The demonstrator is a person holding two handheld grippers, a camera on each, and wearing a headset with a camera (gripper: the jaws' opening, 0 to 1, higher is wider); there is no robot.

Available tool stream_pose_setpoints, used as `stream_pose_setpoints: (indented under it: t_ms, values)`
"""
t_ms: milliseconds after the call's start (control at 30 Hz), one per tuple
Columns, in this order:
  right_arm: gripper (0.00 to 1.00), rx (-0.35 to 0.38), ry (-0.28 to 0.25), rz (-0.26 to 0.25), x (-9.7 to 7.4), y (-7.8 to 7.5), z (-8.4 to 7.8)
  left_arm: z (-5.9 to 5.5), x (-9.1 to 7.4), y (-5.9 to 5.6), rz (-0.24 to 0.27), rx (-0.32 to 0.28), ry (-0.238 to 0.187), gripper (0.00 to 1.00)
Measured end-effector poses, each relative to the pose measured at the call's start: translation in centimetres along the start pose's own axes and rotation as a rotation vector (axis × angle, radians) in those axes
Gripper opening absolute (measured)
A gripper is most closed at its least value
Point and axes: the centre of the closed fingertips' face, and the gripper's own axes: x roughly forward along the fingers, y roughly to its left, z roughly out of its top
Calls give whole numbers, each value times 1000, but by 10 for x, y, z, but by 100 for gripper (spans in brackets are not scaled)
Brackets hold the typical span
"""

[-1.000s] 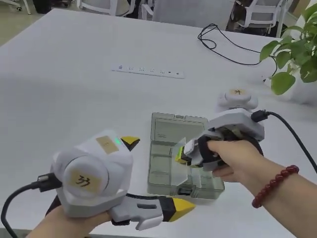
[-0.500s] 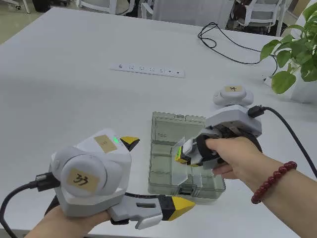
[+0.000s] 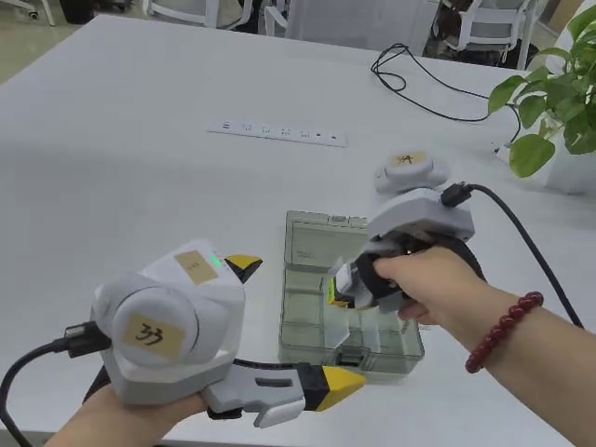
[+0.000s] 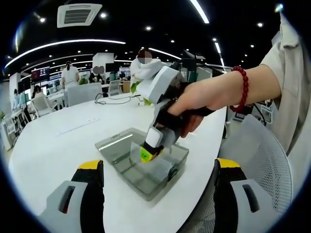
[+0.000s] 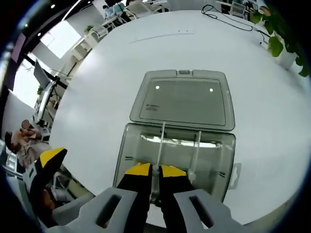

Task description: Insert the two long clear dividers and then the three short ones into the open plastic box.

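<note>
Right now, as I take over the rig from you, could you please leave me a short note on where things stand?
Left tongs: open, holding nothing, off the left front corner of the open plastic box.
Right tongs: shut on a clear divider standing upright in the box's base.
A second divider stands in the base to its right. The lid lies open behind.
Done: two dividers in the box, though I cannot tell if the held one is fully seated.
Left: seat and release it, then fit the rest.
</note>
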Motion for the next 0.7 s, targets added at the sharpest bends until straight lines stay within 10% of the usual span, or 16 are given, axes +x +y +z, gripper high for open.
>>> stream_pose_setpoints:
  t_ms: [700]
  values:
    - [7, -167, 14, -115, 10, 2, 0, 2, -3, 2, 15, 3, -7, 96]
